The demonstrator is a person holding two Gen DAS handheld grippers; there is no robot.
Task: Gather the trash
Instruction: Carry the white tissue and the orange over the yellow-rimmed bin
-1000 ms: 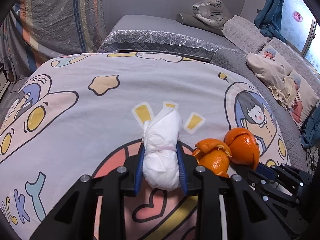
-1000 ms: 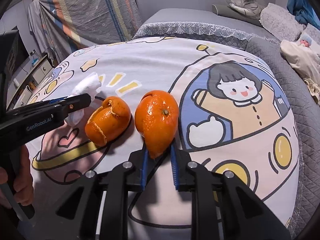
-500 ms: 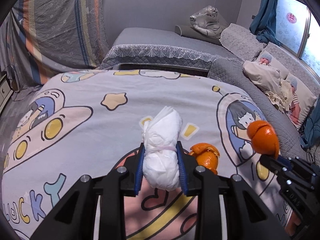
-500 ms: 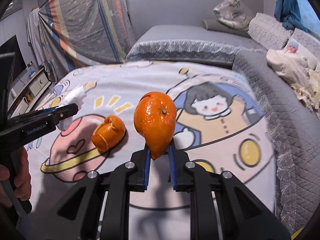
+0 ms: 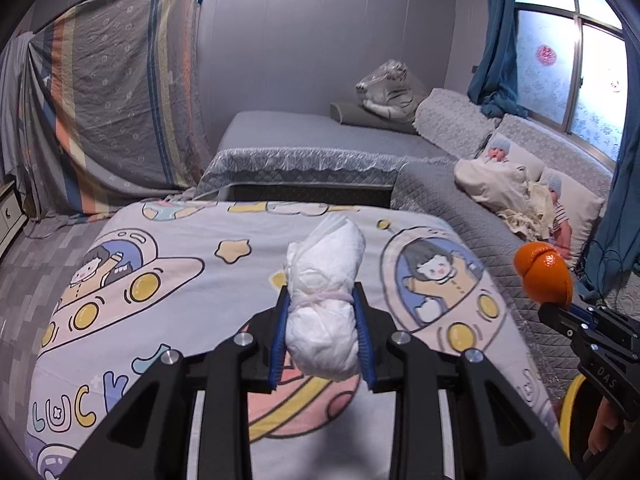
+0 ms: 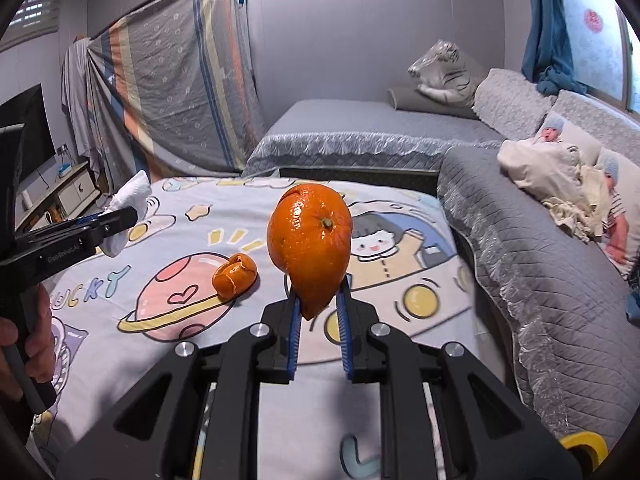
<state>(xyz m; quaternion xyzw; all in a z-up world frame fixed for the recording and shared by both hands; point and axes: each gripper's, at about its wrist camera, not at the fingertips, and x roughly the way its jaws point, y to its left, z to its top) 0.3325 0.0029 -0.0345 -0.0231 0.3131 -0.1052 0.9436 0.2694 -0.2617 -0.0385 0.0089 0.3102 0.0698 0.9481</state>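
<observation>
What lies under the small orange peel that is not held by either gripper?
The small orange peel rests on the cartoon bedsheet, beside the pink planet print. The patch of sheet directly beneath it is covered, so nothing else can be seen there.

The right gripper (image 6: 318,300) pinched the lower tip of an orange peel (image 6: 310,248) between its blue fingers (image 6: 295,330), holding it above the cartoon-print bed cover (image 6: 400,292). A second peel piece (image 6: 235,274) lay on the cover near its middle. Toward the cover's left edge, the left gripper (image 6: 120,216) clamped a white tissue wad (image 6: 128,208).
</observation>
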